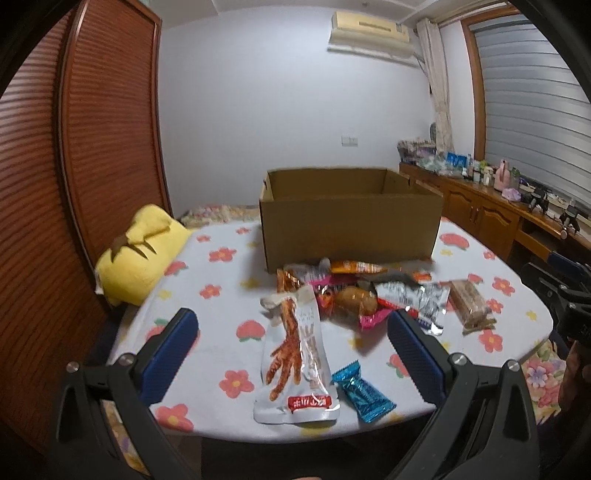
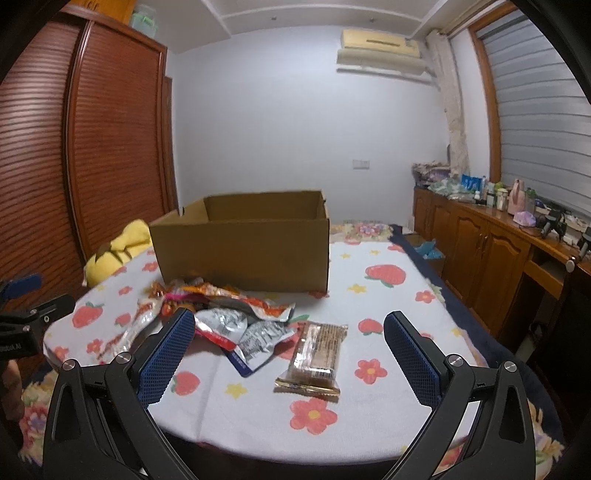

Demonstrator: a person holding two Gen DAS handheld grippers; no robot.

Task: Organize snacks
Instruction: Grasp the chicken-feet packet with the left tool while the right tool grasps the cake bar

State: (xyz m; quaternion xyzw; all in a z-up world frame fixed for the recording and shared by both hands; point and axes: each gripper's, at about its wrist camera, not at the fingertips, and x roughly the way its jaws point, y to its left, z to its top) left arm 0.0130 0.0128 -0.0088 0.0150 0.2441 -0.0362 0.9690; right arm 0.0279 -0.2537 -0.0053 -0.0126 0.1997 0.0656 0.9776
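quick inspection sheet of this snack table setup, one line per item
surface: round table under a flower-print cloth.
job's things: open cardboard box at the back; snack pile loose in front of it; chicken-foot packet, blue candy and biscuit pack lie apart, nearer the grippers.
clutter: yellow plush at the table's left edge.
grippers: left gripper and right gripper, both with jaws wide apart, holding nothing.
cables: nothing seen.
surroundings: louvred wardrobe, air conditioner, crowded sideboard, window blind.
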